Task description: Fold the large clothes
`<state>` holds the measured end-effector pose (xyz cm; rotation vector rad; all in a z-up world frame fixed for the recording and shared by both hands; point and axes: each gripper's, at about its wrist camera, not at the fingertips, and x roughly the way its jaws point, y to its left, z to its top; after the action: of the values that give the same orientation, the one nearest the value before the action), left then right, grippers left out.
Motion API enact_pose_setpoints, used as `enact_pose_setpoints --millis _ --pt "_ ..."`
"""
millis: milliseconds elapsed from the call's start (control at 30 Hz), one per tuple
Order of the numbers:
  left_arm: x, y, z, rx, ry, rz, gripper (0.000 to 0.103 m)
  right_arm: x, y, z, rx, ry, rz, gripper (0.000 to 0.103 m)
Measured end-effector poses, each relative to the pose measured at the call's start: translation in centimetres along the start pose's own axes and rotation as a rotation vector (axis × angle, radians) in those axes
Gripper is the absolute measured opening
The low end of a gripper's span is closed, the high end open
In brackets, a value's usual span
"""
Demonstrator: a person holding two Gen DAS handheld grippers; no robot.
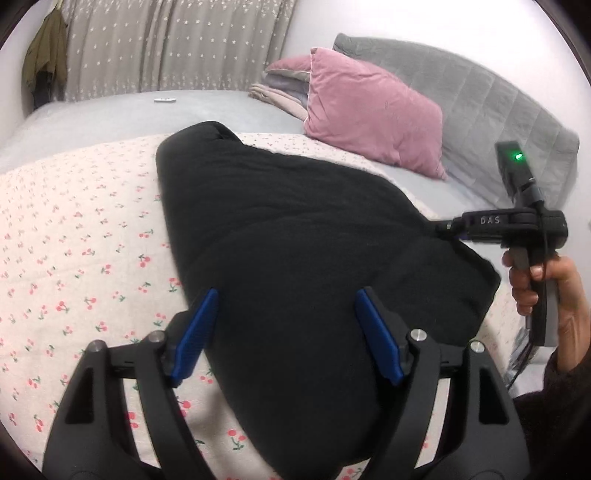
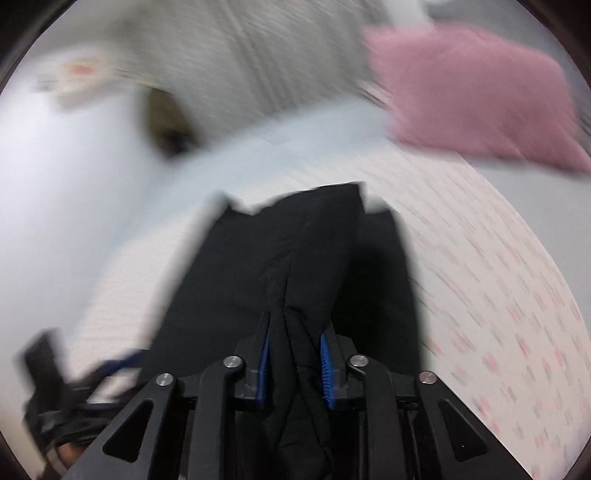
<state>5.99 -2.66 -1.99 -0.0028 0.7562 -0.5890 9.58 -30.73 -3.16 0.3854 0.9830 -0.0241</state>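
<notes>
left hand-held gripper (image 1: 286, 334) released over black garment (image 1: 295, 229) | right hand-held gripper (image 2: 295, 363) grasping its fold — pink pillow (image 1: 369, 118) behind

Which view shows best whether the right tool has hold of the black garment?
The right wrist view: the right tool has its blue pads pinching a fold of the black garment. The left wrist view shows it only side-on at the garment's edge.

A bed (image 1: 110, 114) is covered by a grey sheet and a cherry-print quilt (image 1: 74, 240). A pink pillow (image 1: 369, 110) is propped against the grey padded headboard (image 1: 480, 92) at far right. Star-patterned curtains (image 1: 166, 44) are hung behind, beside a white wall (image 1: 314, 29).
</notes>
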Motion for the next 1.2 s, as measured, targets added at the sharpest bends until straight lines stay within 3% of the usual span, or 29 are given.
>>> enact_pose_setpoints --millis 67,133,267,367,500,567,633,900,1033,1133,1200 --pt "-0.1 -0.1 0.2 0.002 0.004 0.008 0.078 0.2 -1.8 -0.3 0.068 0.012 0.029 0.042" --pt "-0.2 0.3 0.5 -0.016 0.012 0.004 0.079 -0.9 -2.4 0.0 0.112 -0.011 0.055 0.046" --pt "0.0 1.7 0.8 -0.093 0.022 -0.004 0.084 -2.8 -2.7 0.4 0.146 -0.101 0.022 0.06" --pt "1.1 2.5 1.2 -0.161 0.044 -0.026 0.085 -1.3 -3.4 0.2 0.207 -0.056 0.099 0.062" --pt "2.5 2.9 1.4 -0.191 0.076 -0.032 0.096 1.5 -4.9 -0.4 0.252 0.041 0.156 0.064" --pt "3.4 3.4 1.7 -0.205 0.123 -0.049 0.1 2.4 -6.3 -1.2 0.292 0.071 0.164 0.077" --pt "4.0 4.0 1.9 -0.224 0.162 -0.076 0.102 2.7 -7.3 -1.7 0.346 0.098 0.208 0.082" --pt "6.4 6.9 2.2 -0.349 0.31 -0.225 0.103 3.9 -9.4 -1.4 0.509 0.16 0.493 0.082" --pt "8.1 7.9 1.4 -0.417 0.368 -0.309 0.103 4.6 -9.7 -0.7 0.515 0.167 0.523 0.082" --pt "9.5 8.8 0.3 -0.506 0.421 -0.416 0.103 6.1 -9.3 -0.6 0.495 0.23 0.539 0.082" --pt "9.8 8.9 0.1 -0.511 0.426 -0.453 0.103 7.5 -9.0 -0.8 0.479 0.282 0.54 0.082"
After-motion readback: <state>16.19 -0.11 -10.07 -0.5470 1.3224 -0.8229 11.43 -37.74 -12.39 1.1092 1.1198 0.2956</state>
